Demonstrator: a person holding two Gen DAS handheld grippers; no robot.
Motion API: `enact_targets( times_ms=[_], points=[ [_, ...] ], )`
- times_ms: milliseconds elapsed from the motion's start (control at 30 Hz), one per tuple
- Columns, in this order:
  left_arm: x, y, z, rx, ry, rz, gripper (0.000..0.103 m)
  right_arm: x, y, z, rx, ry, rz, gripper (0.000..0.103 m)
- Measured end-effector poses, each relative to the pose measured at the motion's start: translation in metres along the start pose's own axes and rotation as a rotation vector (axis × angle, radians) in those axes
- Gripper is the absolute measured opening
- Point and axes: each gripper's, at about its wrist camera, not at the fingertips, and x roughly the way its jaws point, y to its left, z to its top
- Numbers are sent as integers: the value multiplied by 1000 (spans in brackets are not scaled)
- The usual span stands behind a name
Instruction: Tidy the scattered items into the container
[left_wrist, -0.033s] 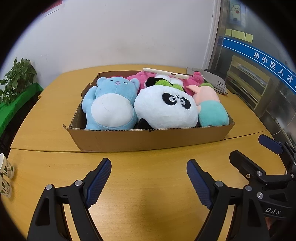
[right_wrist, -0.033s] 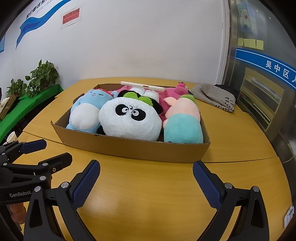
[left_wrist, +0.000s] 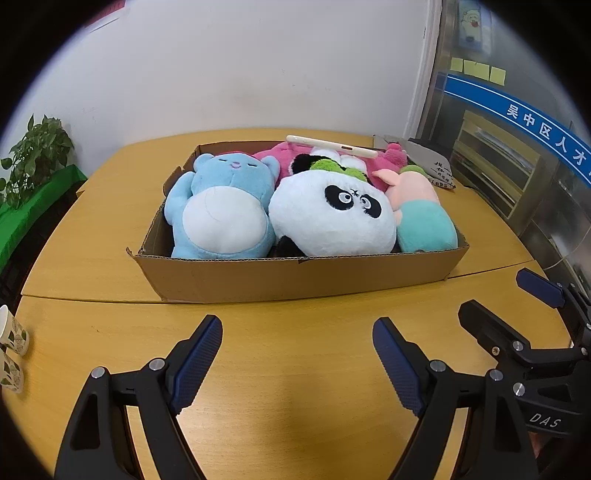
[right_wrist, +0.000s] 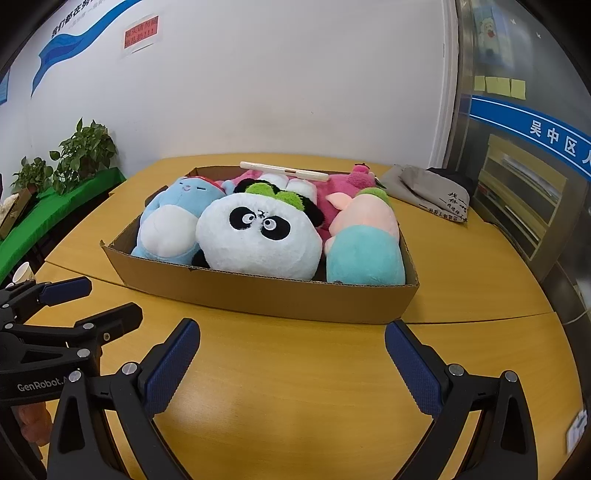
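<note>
A yellow wooden table (left_wrist: 295, 387) carries a cardboard box (left_wrist: 295, 280) at its middle, a grey folded cloth (right_wrist: 432, 188) at far right, and paper cups (left_wrist: 11, 332) at the near left edge.

A box (left_wrist: 295, 280) sits on the bench (left_wrist: 288, 369), near its middle. Soft toys fill the box. In the left wrist view, a bear toy (left_wrist: 221, 210) lies at the left, a panda toy (left_wrist: 332, 218) in the middle, and a pig toy (left_wrist: 421, 218) at the right. Each one touches the next. Another toy (left_wrist: 388, 158) lies behind them, at the back of the box. A flat tablet (left_wrist: 332, 144) rests on top of the back toys. A folded bag (right_wrist: 428, 190) lies on the bench behind the box, to the right. Paper cups (left_wrist: 11, 347) stand at the left edge of the bench. Plants (right_wrist: 81, 155) stand off to the left, past the bench.
</note>
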Motion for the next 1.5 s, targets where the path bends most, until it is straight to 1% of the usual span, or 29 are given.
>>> enact_targets(
  times_ms=[167, 267, 433, 600, 700, 900, 1000, 1100, 1200, 1233, 1300, 1333, 1367, 1500],
  points=[
    [-2, 3, -1, -2, -26, 0, 84, -3, 0, -3, 13, -1, 5, 102],
    [-6, 3, -4, 3, -29, 1, 84, -4, -7, -6, 24, 2, 23, 102],
    [1, 24, -10, -10, -16, -12, 84, 3, -18, -13, 7, -24, 55, 102],
    [13, 68, -34, -11, -12, 32, 84, 10, -62, -44, -44, -52, 102, 102],
    [23, 94, -54, 10, 5, 53, 84, 14, -89, -62, -75, -68, 130, 102],
    [39, 128, -80, 51, 66, 62, 84, 39, -134, -100, -34, 36, 140, 102],
    [48, 150, -88, 54, 110, 65, 84, 51, -154, -117, -27, 83, 143, 102],
    [55, 168, -91, 67, 143, 87, 84, 59, -167, -128, -60, 149, 167, 103],
    [61, 182, -93, 76, 159, 97, 86, 64, -180, -137, -151, 198, 225, 103],
    [62, 186, -93, 73, 160, 90, 87, 69, -185, -139, -170, 232, 232, 103],
    [65, 195, -94, 64, 157, 68, 90, 70, -192, -139, -204, 225, 251, 103],
    [66, 199, -95, 65, 152, 70, 99, 71, -196, -139, -216, 226, 261, 103],
    [67, 202, -96, 67, 147, 72, 103, 73, -200, -139, -228, 226, 272, 103],
    [67, 210, -96, 75, 137, 67, 103, 81, -212, -135, -310, 217, 350, 103]
  ],
)
